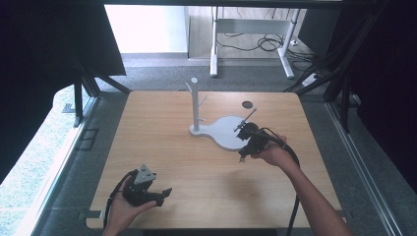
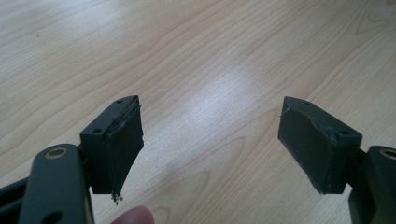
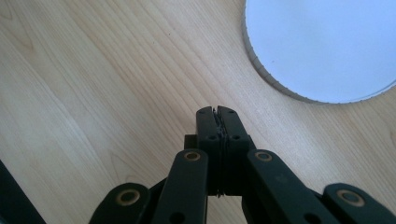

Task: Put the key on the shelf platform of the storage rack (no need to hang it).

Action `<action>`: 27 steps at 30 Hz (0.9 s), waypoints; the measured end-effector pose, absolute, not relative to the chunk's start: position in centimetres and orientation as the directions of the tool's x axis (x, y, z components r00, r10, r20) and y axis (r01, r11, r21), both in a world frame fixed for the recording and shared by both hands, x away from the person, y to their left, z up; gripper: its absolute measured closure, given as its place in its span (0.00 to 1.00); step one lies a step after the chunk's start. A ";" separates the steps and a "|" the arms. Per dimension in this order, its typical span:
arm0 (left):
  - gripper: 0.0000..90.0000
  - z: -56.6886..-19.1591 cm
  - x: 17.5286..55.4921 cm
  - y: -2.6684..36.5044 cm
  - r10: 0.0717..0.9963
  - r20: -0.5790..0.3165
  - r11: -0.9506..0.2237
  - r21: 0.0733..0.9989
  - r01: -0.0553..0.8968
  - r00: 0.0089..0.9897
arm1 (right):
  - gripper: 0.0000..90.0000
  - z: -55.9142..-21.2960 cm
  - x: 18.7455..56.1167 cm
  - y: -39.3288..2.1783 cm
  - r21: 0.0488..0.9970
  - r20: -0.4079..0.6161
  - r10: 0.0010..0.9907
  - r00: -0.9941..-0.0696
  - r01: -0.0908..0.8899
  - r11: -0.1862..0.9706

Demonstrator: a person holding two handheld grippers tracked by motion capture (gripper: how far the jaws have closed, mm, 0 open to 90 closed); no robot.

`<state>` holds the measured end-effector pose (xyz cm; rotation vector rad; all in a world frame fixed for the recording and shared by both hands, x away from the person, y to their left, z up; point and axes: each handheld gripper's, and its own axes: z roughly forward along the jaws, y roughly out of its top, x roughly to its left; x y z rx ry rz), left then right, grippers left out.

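A white stand (image 1: 195, 105) with a tall post and short pegs rises from a flat white base plate (image 1: 223, 133) in the middle of the wooden table (image 1: 206, 177). My right gripper (image 1: 243, 156) is held at the plate's near right edge, pointing down, jaws shut with nothing between them. In the right gripper view the shut jaws (image 3: 218, 112) point at bare wood beside the plate's round rim (image 3: 261, 70). My left gripper (image 1: 160, 194) rests low near the table's front left, open and empty. Its pads (image 2: 123, 140) stand wide apart over bare wood.
A dark round spot (image 1: 247, 104) marks the table behind the plate. Black curtains hang at both sides. A white desk frame (image 1: 251, 34) with cables stands on the floor beyond the table. A cable trails from the right hand.
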<state>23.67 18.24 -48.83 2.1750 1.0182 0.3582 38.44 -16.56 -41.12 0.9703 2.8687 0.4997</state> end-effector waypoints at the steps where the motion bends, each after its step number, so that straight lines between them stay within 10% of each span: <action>1: 0.25 -48.8 23.7 18.2 0.756 -0.042 -0.448 0.695 0.563 0.654 | 0.99 -41.1 38.5 -16.5 0.328 0.036 0.605 -0.796 0.581 0.745; 27: 0.25 -48.9 23.7 18.1 0.753 -0.043 -0.451 0.692 0.564 0.656 | 1.00 -39.8 41.7 -16.7 0.356 0.056 0.651 -0.757 0.624 0.695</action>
